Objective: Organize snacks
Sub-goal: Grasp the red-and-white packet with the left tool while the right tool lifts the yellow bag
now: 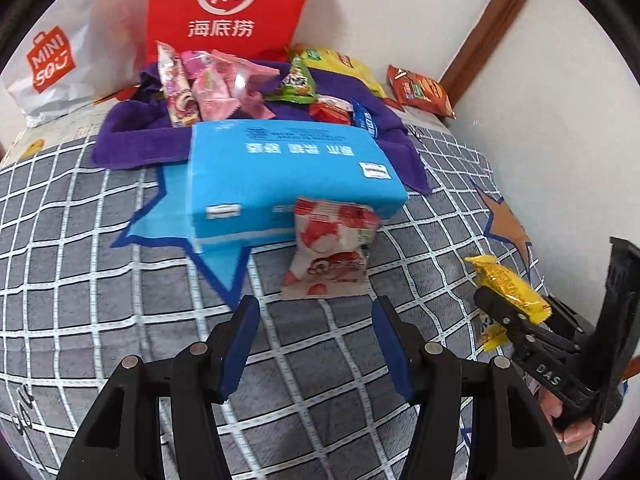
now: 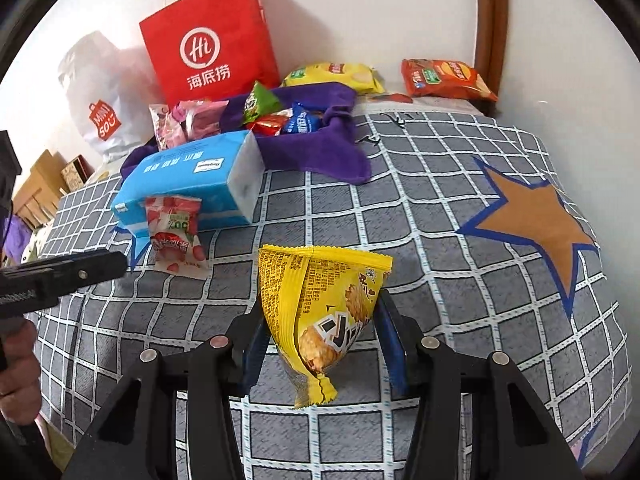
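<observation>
Your right gripper (image 2: 320, 344) pinches the crinkly yellow foil biscuit packet (image 2: 320, 312) only lightly, so jerking could drop it.

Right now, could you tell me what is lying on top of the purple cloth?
On the purple cloth lie pink packets, a green packet, red and blue ones. The blue tissue pack hides its near edge.

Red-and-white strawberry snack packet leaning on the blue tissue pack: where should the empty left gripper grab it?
Grip the red-and-white strawberry snack packet across its free lower half, coming from the front. It leans nearly upright against the blue tissue pack, which blocks the back; the left gripper already faces it.
</observation>
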The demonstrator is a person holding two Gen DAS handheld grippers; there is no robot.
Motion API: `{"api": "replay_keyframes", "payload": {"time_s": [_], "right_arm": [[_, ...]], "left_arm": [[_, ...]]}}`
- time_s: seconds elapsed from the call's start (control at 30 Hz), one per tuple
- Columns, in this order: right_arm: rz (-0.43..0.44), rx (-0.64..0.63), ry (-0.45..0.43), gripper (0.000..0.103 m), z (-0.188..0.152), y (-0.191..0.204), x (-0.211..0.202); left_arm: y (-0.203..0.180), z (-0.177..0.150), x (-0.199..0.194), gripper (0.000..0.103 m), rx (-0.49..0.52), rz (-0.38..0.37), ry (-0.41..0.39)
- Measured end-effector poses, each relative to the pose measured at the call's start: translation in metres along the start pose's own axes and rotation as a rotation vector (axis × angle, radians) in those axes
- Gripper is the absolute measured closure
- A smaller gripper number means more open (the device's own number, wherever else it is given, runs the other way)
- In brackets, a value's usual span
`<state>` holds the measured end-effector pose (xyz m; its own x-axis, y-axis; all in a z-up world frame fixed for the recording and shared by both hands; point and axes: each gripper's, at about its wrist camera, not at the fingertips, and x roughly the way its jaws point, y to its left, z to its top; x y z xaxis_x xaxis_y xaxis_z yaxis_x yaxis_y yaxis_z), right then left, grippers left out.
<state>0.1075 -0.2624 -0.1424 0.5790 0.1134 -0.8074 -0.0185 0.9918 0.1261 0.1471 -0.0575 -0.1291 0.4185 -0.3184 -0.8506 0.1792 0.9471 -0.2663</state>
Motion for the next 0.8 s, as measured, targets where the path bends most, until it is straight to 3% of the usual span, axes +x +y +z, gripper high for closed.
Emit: {"api": "replay_keyframes", "payload": {"time_s": [0.8], "right_arm": [[0.009, -0.038, -0.046, 0.053, 0.003, -0.009, -0.007]], "left_arm": [[-0.023, 0.014, 0.042, 0.041, -0.021, 0.043, 0.019]]}}
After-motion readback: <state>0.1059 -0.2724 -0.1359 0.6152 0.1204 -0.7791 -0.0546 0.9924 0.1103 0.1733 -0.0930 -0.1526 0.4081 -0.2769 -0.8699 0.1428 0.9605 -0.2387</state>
